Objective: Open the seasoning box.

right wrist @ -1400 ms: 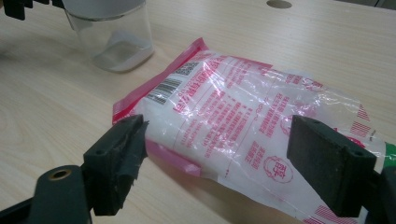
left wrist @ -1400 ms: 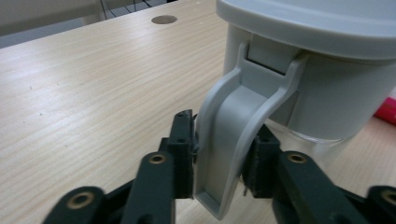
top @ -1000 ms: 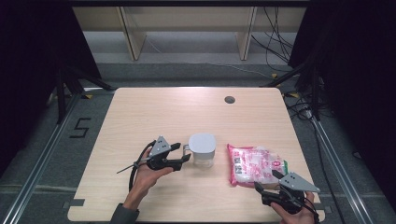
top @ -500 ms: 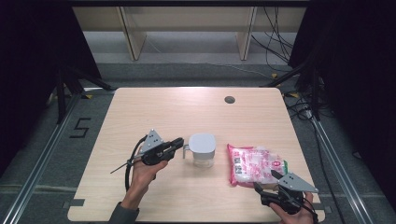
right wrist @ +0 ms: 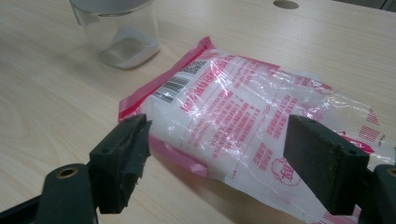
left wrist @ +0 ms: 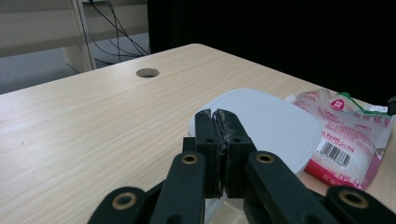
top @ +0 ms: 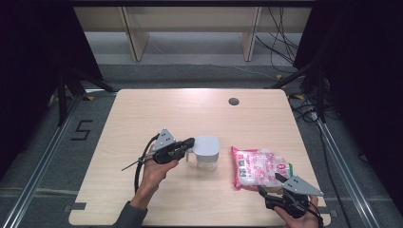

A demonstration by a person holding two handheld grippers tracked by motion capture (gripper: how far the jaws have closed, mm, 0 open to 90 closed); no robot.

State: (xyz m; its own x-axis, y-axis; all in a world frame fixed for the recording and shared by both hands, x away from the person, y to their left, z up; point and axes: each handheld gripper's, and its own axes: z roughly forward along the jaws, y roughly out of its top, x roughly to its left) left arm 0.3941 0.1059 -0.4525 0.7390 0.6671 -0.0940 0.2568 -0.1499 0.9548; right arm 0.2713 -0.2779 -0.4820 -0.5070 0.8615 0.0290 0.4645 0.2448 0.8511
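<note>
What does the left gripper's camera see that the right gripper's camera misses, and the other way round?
Left gripper view: the jar's white lid seen from above, behind the shut left gripper. Right gripper view: the jar's clear wall with white contents, and the open right gripper flanking the pink bag. Both: that bag and the table's hole.

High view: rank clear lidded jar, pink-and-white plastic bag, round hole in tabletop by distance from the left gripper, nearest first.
1. Clear jar with the pale grey lid: right at the tips of the left gripper, just to their right.
2. Pink-and-white plastic bag: beyond the jar, toward the table's right front.
3. Round hole in the tabletop: far side of the table, right of centre.
</note>
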